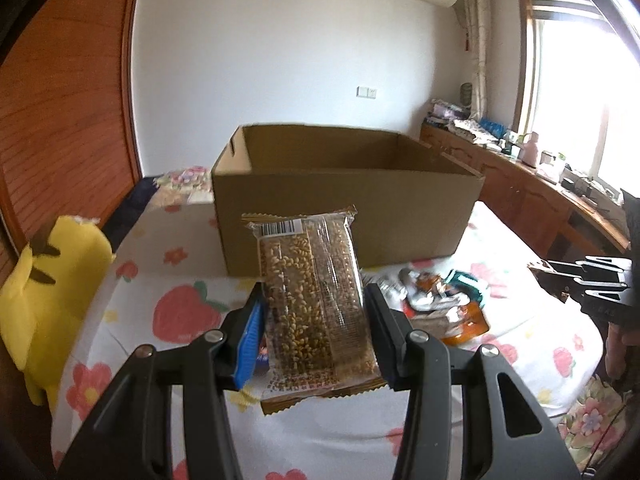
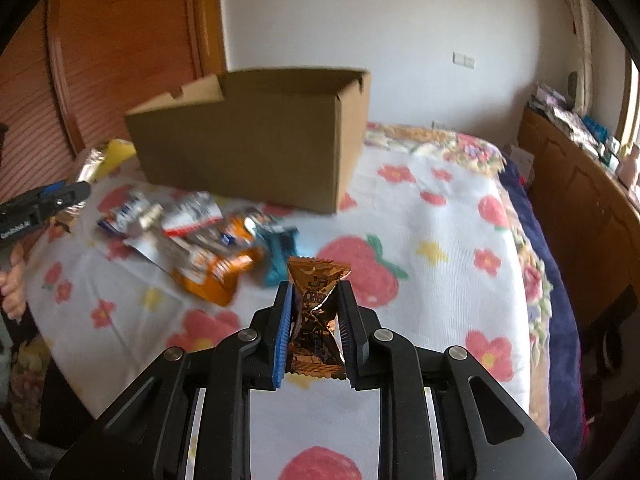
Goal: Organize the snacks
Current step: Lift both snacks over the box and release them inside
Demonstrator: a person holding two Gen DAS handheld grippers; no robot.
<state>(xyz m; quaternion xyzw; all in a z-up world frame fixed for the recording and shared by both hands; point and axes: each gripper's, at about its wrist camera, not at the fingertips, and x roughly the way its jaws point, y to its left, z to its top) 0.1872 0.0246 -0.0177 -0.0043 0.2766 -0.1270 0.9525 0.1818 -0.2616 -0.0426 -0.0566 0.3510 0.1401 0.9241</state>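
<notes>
**Holding a snack in each claw before the box**

The left claw (image 1: 316,320) is clenched on a clear-wrapped grain bar (image 1: 312,292), its long axis pointing away toward the open cardboard box (image 1: 340,200). The right claw (image 2: 314,332) grips a copper-foil snack packet (image 2: 318,312), lengthwise between the pads. Both are lifted off the flowered bedspread (image 2: 432,240). More wrappers (image 2: 200,240) lie heaped before the box; its inside is hidden.

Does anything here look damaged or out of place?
Only a little: the brown wrapper in the right gripper is pinched and crumpled at its middle. The remaining snacks lie in a loose heap before the cardboard box.
</notes>
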